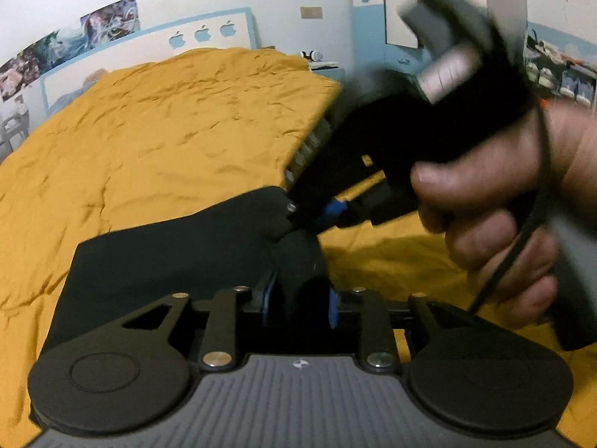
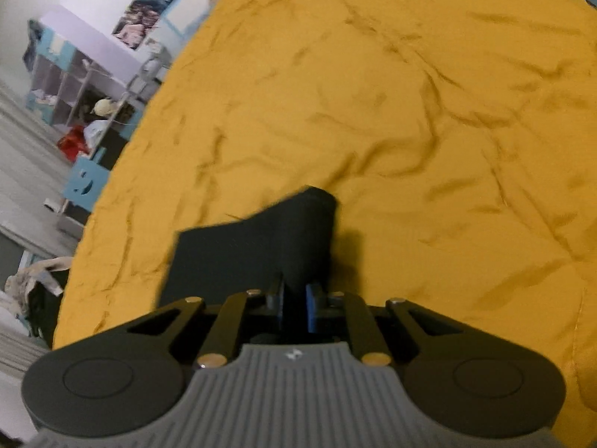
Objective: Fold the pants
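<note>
The black pants (image 1: 168, 261) lie on the yellow bedspread (image 1: 168, 130), near its close edge, and I will place everything else by them.

My left tongs (image 1: 302, 298) sit at the near end of the pants. Their blue pads (image 1: 270, 295) stand a little apart, and a fold of the black cloth rises between them; I cannot tell whether the pads press on it or only flank it.

My right tongs (image 1: 298, 218) reach down to the far right corner of the pants as the left camera sees it. Their tips are drawn together on that corner, which is lifted off the bedspread into a small peak. My right hand (image 1: 496, 220) grips the handle just to the right of the pants, and a black cable (image 1: 522, 224) runs across the knuckles. The upper part of that tool is blurred.

From the right camera the same tongs (image 2: 296, 308) show their blue pads (image 2: 311, 310) close together with a narrow strip of the dark cloth (image 2: 261, 246) between them. The pants run away from the pads to a raised, rounded fold at the far end, and a flat dark panel spreads to the left of it. Wrinkled yellow bedspread (image 2: 410, 112) surrounds the pants on every side.

Beyond the pants, at the far side of the bed, stands a white headboard (image 1: 156, 43) with blue apple shapes. Left of the pants, past the bed edge, is a shelf (image 2: 82, 89) full of clutter.
</note>
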A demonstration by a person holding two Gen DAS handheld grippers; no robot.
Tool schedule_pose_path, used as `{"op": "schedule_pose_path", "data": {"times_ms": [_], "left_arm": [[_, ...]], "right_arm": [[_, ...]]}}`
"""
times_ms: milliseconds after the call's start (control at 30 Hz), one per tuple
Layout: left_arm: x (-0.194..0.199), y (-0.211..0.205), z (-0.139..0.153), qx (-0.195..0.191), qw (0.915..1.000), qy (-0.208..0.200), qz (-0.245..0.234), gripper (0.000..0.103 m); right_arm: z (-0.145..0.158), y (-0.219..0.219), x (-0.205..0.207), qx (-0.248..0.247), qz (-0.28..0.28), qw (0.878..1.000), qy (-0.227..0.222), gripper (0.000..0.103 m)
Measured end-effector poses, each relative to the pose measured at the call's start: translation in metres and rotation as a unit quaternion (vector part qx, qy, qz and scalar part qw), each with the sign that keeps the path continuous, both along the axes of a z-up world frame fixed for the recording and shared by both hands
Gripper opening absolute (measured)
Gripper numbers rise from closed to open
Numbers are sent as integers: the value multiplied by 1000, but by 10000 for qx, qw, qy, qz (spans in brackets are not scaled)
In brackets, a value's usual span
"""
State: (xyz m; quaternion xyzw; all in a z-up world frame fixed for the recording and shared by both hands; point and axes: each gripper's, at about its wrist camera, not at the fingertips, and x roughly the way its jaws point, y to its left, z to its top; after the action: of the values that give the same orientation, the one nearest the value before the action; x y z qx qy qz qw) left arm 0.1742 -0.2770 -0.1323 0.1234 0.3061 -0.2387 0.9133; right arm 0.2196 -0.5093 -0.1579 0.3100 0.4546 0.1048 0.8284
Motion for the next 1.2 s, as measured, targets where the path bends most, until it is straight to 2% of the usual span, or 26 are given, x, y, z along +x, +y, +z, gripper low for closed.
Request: {"op": "schedule_pose_path", "data": {"times_ms": [100,133,167,200,333,400,500,567,700,733,767,867,967,1033,1133,1200], "left_arm": [[-9,32,16,-394,9992,21,49,51],[-13,47,22,-536,9985,-13,128,58],[-15,65,29,-653,9975,-57,265,59],[-16,82,34,-743,9963,-93,426,59],[8,165,44,-1099,9841,-33,1394,66],[31,199,38,-1234,9751,362,1805,66],[53,230,21,-1680,9563,1034,2157,65],[64,241,12,-1972,9475,1297,2158,65],[74,241,-5,-2349,9356,1701,2013,65],[74,241,-12,-2381,9337,1781,1997,65],[74,239,-16,-2378,9326,1861,1977,65],[73,231,-25,-2313,9329,1964,1940,65],[64,227,-19,-2330,9376,1829,1820,65],[65,224,-18,-2290,9414,1792,1710,65],[69,217,-26,-2164,9435,1922,1616,65],[68,212,-32,-2148,9431,2019,1537,65]], "right_arm": [[-6,-7,-9,391,-202,9989,-183,11],[-6,-9,-11,459,-288,9983,-214,21],[-5,-10,-15,505,-343,9979,-222,27],[-4,-10,-18,557,-345,9976,-218,30],[4,-9,-38,810,-371,9954,-340,30],[6,-6,-49,955,-360,9942,-330,32],[9,8,-64,769,-339,9961,-272,33],[13,14,-73,682,-337,9966,-320,33],[17,20,-84,487,-275,9979,-330,32],[17,21,-84,413,-202,9985,-299,20],[17,23,-83,285,-113,9992,-252,10],[17,24,-79,109,109,9996,-216,6],[26,16,-84,501,103,9974,-505,5],[22,11,-85,680,25,9963,-531,5],[-1,10,-80,173,-21,9996,-229,4],[-12,8,-81,166,-83,9996,-193,2]]}}
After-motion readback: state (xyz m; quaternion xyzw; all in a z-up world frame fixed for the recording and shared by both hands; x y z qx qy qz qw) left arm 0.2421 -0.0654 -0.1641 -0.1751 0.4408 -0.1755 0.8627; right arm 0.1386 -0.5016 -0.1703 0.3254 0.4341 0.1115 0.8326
